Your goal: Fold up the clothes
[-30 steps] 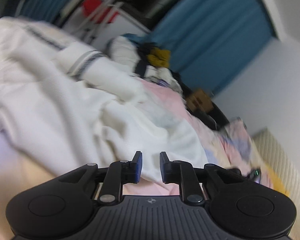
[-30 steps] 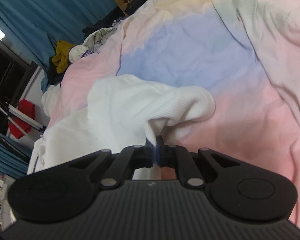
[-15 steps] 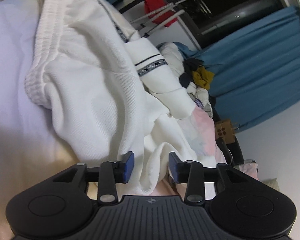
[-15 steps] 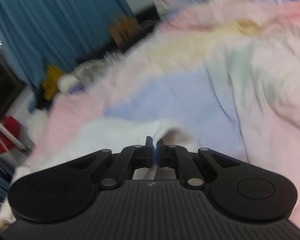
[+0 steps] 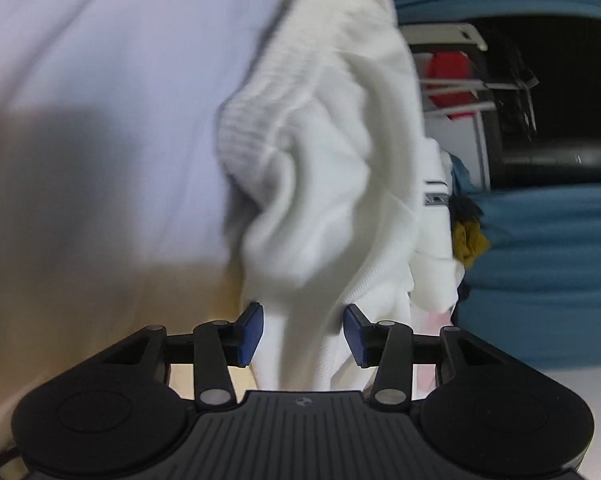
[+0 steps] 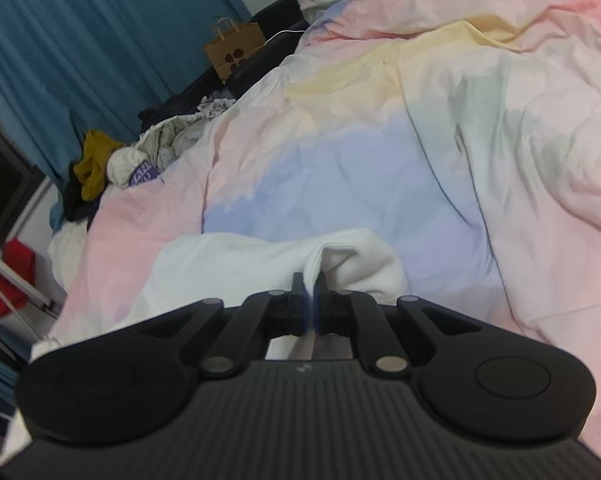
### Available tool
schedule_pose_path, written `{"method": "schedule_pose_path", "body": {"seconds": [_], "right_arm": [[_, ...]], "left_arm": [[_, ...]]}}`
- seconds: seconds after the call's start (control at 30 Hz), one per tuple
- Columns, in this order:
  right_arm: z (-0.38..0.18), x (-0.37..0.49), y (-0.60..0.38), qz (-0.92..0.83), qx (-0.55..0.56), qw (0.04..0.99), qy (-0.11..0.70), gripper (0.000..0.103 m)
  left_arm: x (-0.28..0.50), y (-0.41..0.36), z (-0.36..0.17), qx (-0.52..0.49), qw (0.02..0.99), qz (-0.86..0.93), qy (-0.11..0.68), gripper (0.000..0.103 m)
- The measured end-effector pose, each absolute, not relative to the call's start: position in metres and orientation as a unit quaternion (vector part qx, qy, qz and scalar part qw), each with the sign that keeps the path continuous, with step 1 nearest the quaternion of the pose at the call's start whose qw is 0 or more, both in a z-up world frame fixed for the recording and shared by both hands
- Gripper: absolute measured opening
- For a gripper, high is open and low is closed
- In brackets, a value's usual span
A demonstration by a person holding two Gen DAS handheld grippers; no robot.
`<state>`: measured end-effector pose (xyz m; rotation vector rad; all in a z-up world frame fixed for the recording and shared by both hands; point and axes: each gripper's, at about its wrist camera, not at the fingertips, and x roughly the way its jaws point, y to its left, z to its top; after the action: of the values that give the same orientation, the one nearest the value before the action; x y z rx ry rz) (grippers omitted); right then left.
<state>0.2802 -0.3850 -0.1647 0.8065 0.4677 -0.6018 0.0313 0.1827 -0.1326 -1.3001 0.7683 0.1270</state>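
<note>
A white knitted garment [image 5: 328, 168] lies rumpled on the pastel bedspread [image 5: 100, 80], its ribbed hem at upper left of the heap. My left gripper [image 5: 303, 334] is low over it. Its jaws are opening, and a hanging fold of the white cloth sits between the blue pads [image 5: 252, 332] without being pinched. In the right wrist view my right gripper [image 6: 310, 300] is shut on a raised fold of the same white garment [image 6: 236, 264], which trails off to the left over the bedspread [image 6: 380, 168].
A pile of other clothes [image 6: 140, 160], with a mustard piece, sits at the bed's far edge. Behind it are a brown paper bag [image 6: 234, 50] and blue curtains [image 6: 80, 40]. A white rack with something red [image 5: 448, 68] stands past the garment.
The left gripper has rolled and sunk toward the garment, and its jaws have spread wider around a fold. The right gripper has shifted slightly, still pinching the white cloth.
</note>
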Motion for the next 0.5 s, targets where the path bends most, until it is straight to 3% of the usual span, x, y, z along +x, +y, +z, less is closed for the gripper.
{"method": "schedule_pose_path", "body": {"seconds": [0.27, 0.5], "right_arm": [[-0.159, 0.281, -0.382, -0.295, 0.386, 0.849, 0.208, 0.006], [-0.16, 0.283, -0.38, -0.301, 0.39, 0.845, 0.207, 0.006]], "left_arm": [[0.005, 0.206, -0.129, -0.611, 0.719, 0.151, 0.293, 0.048], [0.015, 0.231, -0.163, -0.697, 0.664, 0.144, 0.232, 0.049]]}}
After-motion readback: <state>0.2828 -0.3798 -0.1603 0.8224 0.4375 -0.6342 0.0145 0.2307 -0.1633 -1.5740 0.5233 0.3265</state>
